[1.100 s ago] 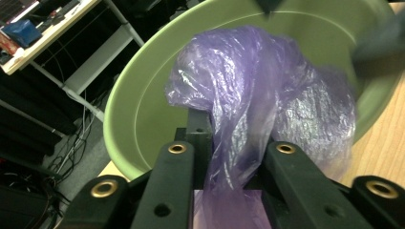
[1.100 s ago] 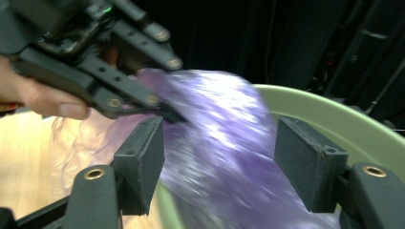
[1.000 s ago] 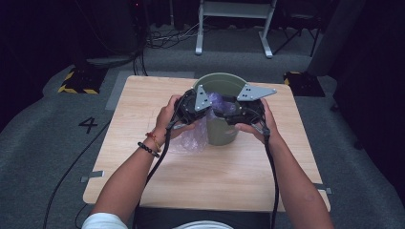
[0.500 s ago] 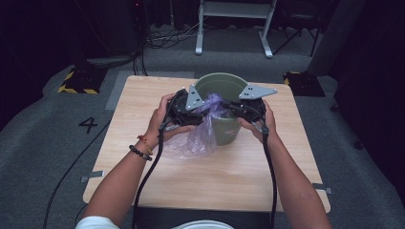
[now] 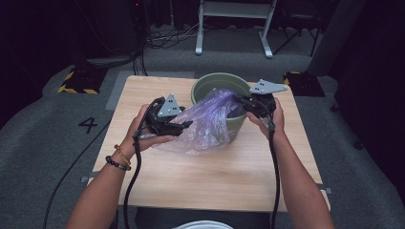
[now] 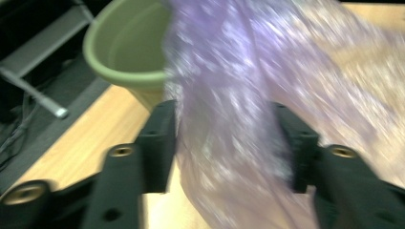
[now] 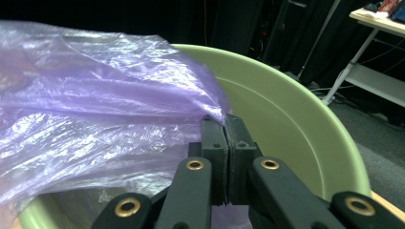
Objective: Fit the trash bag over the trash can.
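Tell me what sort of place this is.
Probably a recording studio or lab set up for data capture, not a home: black curtains all round, cables on the grey carpet, a "4" marked on the floor, and one wooden table with a green bin.

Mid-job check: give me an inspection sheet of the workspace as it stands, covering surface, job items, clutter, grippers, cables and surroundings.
Surface: wooden table, near half bare.
Job's things: green bin upright toward the far edge; purple plastic bag stretched from the bin's rim down onto the table at its left.
Clutter: nothing seen.
Grippers: right gripper shut on the bag's edge at the rim; left gripper open, jaws either side of the bag; that view is blurred.
Cables: one trails from each gripper toward the near edge; more lie on the floor beyond the table.
Surroundings: grey floor marked 4, white frame legs, dark backdrop.
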